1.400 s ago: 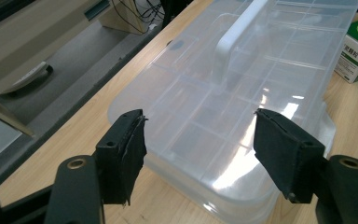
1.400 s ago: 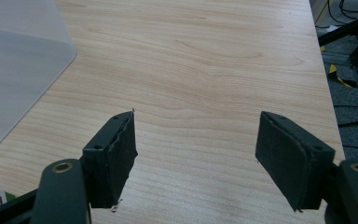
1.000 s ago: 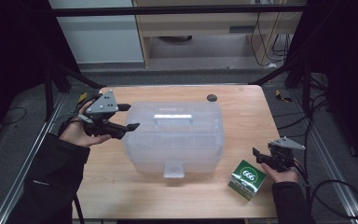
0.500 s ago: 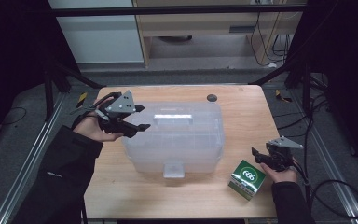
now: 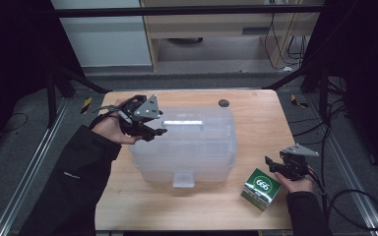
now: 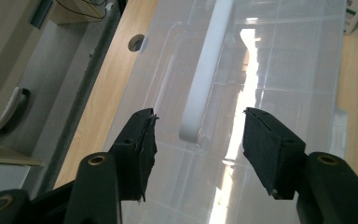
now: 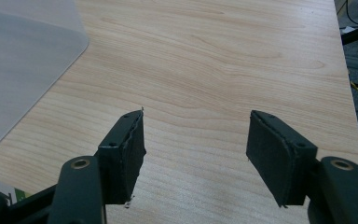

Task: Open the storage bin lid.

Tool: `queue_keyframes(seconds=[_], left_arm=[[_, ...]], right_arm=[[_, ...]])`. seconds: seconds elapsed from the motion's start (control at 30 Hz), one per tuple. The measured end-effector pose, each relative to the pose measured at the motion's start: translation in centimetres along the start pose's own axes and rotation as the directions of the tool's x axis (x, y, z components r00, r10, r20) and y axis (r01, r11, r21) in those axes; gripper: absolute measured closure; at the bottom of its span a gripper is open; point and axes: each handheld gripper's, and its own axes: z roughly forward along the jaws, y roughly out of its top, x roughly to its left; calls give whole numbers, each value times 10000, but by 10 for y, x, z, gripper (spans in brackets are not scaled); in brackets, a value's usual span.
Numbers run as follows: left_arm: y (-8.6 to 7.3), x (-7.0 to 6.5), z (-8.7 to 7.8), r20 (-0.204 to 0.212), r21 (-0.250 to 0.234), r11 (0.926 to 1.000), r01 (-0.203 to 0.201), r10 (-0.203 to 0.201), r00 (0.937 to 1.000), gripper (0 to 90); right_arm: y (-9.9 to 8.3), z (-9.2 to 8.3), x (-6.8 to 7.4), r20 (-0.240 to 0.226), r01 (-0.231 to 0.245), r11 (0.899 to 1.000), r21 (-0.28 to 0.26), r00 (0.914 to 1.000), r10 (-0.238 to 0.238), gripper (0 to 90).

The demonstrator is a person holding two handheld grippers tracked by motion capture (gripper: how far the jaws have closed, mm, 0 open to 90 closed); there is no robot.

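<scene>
A clear plastic storage box (image 5: 192, 147) with a white handle (image 5: 183, 123) on its lid stands in the middle of the wooden table (image 5: 256, 118). My left gripper (image 5: 155, 132) hovers over the lid's left end. Its jaws have just been closing and still stand open. In the left gripper view the gripper (image 6: 198, 135) points along the lid (image 6: 284, 93), with the near end of the handle (image 6: 209, 60) in line between the pads, untouched. My right gripper (image 5: 270, 166) rests at the front right beside a green 666 carton (image 5: 262, 188). Its jaws (image 7: 196, 140) have closed slightly and stand open over bare wood.
A dark round hole (image 5: 223, 103) sits near the table's far edge behind the box. The carton's corner (image 7: 0, 193) and the box's rounded corner (image 7: 23, 60) lie to the left in the right gripper view. Cables (image 5: 354, 196) trail over the floor to the right.
My left hand has moved to the right and away from me, from beside the box to over the lid's left end. The right hand has kept still.
</scene>
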Motion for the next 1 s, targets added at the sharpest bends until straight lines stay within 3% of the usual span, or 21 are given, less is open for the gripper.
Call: queue_keyframes(seconds=[0.4, 0.6, 1.0], left_arm=[[4, -1, 21, -212, 477, 9980, -423, 433, 9988, 468], [8, -2, 33, -225, 840, 9935, -768, 789, 9966, 547], [9, -2, 38, -300, 1241, 9887, -844, 887, 9956, 654]], right_arm=[[0, 1, 1, -107, 29, 10000, 82, 9999, -28, 393], [1, -1, 0, -184, 20, 10000, 51, 9998, -19, 420], [9, -11, 3, -268, 175, 9998, -96, 9995, -178, 498]])
